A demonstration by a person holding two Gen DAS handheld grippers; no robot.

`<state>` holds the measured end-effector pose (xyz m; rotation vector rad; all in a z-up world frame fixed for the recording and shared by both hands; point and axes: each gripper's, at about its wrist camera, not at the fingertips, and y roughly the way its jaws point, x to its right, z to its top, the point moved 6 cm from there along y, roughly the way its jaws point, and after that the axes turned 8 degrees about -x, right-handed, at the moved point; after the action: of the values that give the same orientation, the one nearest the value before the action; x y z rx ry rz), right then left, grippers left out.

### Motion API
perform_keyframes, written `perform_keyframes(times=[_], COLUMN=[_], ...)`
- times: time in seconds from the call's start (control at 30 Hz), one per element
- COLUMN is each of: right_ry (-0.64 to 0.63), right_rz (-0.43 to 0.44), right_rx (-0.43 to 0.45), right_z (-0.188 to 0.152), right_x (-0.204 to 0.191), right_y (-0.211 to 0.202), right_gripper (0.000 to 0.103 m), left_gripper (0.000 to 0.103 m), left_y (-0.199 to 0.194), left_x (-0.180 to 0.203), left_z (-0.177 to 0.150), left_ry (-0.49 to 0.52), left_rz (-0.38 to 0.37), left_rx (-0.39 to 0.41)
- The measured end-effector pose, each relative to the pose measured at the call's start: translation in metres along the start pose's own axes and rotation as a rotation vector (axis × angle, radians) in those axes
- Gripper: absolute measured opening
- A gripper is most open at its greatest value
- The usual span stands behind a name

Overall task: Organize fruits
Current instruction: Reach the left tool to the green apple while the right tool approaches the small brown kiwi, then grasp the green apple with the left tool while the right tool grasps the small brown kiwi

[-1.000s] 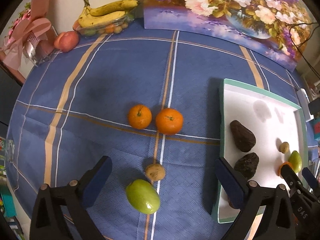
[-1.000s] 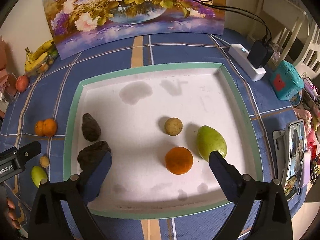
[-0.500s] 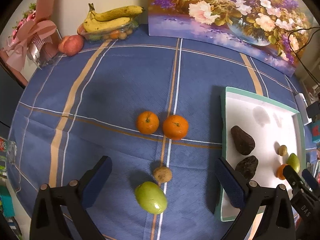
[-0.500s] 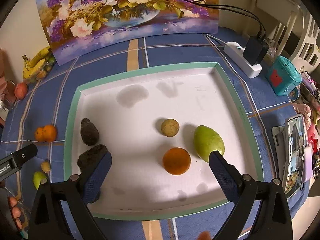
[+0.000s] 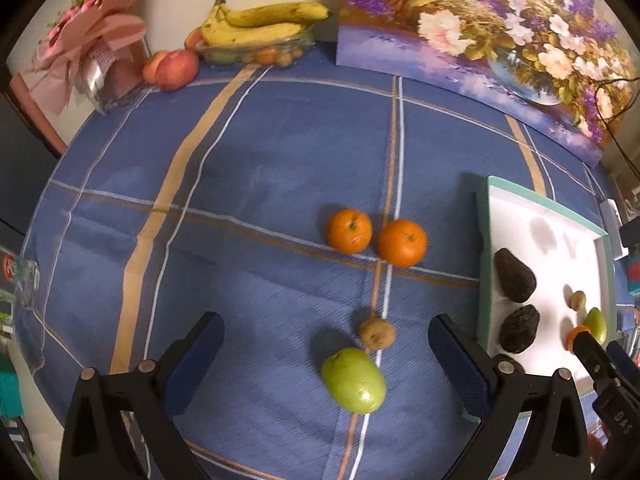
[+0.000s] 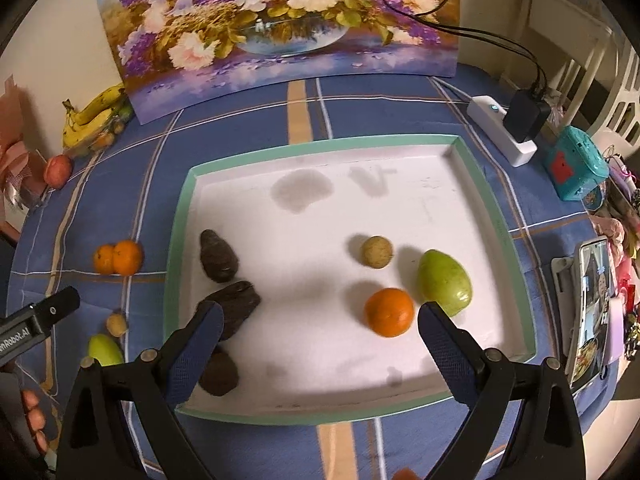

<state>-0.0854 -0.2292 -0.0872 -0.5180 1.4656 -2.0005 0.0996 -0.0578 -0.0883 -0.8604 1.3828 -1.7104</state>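
My left tool (image 5: 324, 364) hangs released over the worktop (image 5: 248, 184), the green fruit (image 5: 354, 380) between its fingers, touching neither; my right tool (image 6: 318, 344) gapes empty above the tray (image 6: 496, 216), an orange (image 6: 389, 312) just ahead.

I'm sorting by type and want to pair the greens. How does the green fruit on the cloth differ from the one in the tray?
The green fruit on the cloth lies outside the tray, between the left gripper fingers; the green fruit in the tray lies beside an orange. The cloth one looks rounded and oval, the tray one tapers to a point. Both are smooth, green and ungripped.
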Motion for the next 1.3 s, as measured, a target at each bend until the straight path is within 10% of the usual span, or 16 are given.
perform_keyframes(times=[0.5,0.83,1.3], right_ry=[0.029,0.019,0.015], right_rz=[0.040,0.024,0.030], right_rx=[-0.047,-0.031,-0.024], right_z=[-0.024,-0.027,-0.026], right_x=[-0.023,-0.022,-0.025], right_y=[0.008,0.002,0.002], right_gripper=[0.098,0.098,0.098], left_gripper=[0.102,0.060,0.047], left_y=[0.035,0.042,0.028], left_x=[0.002,0.019,0.011], left_z=[-0.030,-0.036,-0.030], left_ry=[0.000,0.017,-0.016], left_rz=[-0.075,-0.114,-0.159], left_rx=[-0.129,-0.169,-0.135])
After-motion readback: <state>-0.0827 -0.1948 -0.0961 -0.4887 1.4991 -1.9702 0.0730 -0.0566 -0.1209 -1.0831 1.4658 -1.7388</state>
